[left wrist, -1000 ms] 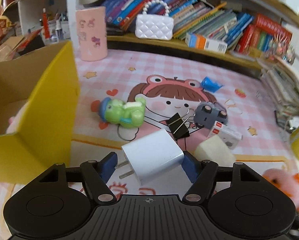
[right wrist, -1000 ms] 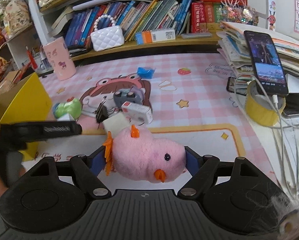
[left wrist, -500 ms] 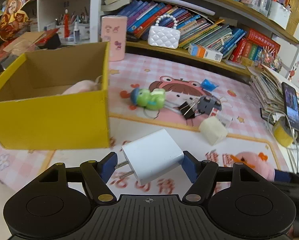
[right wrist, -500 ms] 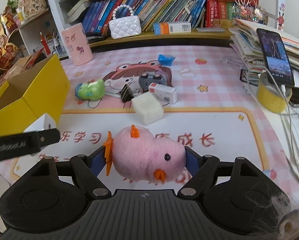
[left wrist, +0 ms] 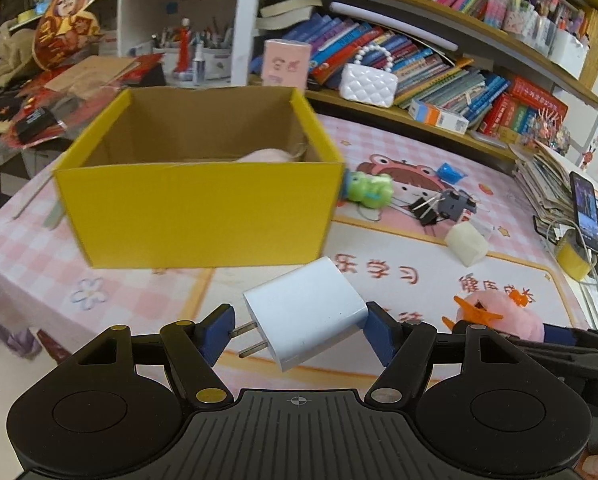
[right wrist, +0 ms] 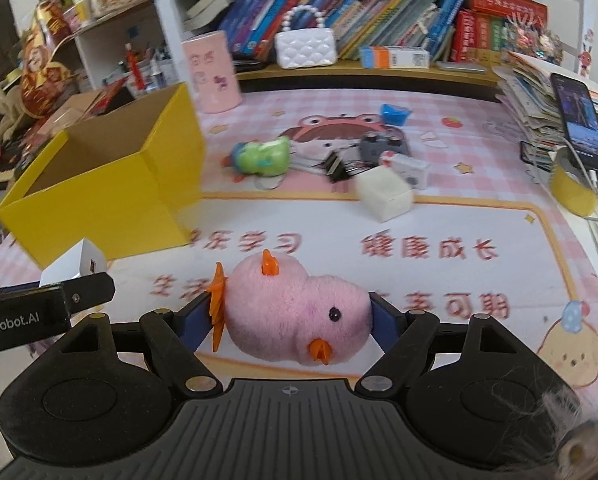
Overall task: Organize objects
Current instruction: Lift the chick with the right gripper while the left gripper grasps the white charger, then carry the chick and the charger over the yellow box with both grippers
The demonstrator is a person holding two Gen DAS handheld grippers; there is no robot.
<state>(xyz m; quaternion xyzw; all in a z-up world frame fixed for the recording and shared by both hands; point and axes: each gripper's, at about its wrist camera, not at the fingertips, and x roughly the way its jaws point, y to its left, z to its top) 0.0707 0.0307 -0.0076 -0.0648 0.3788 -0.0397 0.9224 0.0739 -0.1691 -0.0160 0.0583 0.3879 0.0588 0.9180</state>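
While left claw (left wrist: 299,330) pinches smooth white charger (left wrist: 305,314) | right claw (right wrist: 291,322) squeezes fuzzy pink chick (right wrist: 295,314)

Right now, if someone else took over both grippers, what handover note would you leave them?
Left gripper: shut on the white charger, held in front of the yellow box.
Right gripper: shut on the pink plush chick, above the mat and right of the box.
Done: one pale pink soft item already lies in the box.
Left: drop in charger and chick, then collect the green toy, binder clip, grey toy, small white carton, white block and blue piece still on the mat.
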